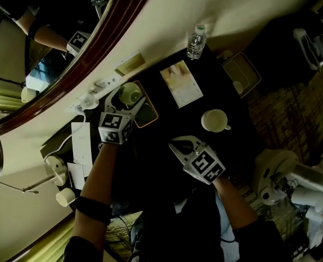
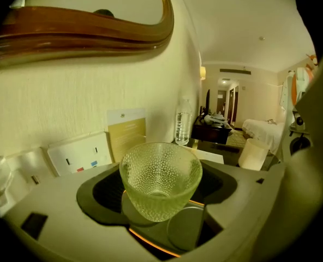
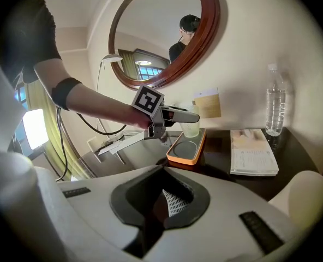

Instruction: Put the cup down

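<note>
A pebbled clear glass cup (image 2: 160, 179) sits between the jaws of my left gripper (image 2: 161, 192), which is shut on its sides. The cup (image 1: 130, 93) is upright over the wall end of an orange-rimmed tray (image 1: 149, 115). Whether its base touches the tray I cannot tell. From the right gripper view the cup (image 3: 191, 125) and left gripper (image 3: 189, 116) are above the far end of the tray (image 3: 186, 149). My right gripper (image 1: 180, 143) hangs shut and holds nothing, near the dark table's front.
A white mug (image 1: 215, 120) stands right of the tray, with a booklet (image 1: 181, 83) and a water bottle (image 1: 196, 41) behind it. A second tray (image 1: 241, 72) lies at the far right. A socket panel (image 2: 77, 156) and a card (image 2: 127, 135) stand against the wall.
</note>
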`<action>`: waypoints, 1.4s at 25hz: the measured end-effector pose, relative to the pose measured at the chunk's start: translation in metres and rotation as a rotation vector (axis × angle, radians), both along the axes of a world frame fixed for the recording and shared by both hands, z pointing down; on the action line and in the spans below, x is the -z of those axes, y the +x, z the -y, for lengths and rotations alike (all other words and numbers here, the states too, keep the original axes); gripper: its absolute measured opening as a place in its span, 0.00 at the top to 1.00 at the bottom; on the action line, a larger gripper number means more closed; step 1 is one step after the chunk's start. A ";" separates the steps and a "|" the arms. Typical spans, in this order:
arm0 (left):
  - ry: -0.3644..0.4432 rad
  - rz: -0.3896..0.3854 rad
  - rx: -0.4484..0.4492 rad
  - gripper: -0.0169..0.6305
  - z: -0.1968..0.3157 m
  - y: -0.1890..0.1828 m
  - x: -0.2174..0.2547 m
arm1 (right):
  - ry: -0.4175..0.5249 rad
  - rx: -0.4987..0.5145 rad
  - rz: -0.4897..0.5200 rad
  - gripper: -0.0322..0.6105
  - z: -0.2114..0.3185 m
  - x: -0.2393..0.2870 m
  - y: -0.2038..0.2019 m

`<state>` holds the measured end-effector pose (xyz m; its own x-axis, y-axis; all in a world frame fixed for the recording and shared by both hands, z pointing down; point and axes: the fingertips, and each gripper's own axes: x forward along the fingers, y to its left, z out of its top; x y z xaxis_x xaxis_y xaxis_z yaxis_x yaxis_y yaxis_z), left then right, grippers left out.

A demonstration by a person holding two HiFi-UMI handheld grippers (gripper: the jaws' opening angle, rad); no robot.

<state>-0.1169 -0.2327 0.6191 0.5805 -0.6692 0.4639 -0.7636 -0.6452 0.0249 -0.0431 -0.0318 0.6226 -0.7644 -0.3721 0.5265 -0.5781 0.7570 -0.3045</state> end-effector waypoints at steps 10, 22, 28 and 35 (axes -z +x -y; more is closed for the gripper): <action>-0.019 -0.021 0.015 0.38 -0.068 0.039 0.043 | -0.019 0.074 -0.017 0.95 -0.012 0.019 0.025; -0.059 -0.032 0.092 0.38 -0.143 0.062 0.010 | -0.014 0.246 -0.043 0.95 -0.015 0.030 0.043; -0.066 -0.005 0.147 0.38 -0.165 0.082 -0.009 | -0.024 0.294 -0.040 0.95 -0.015 0.028 0.056; -0.054 -0.010 0.177 0.38 -0.176 0.097 -0.029 | -0.036 0.320 -0.051 0.95 -0.019 0.020 0.072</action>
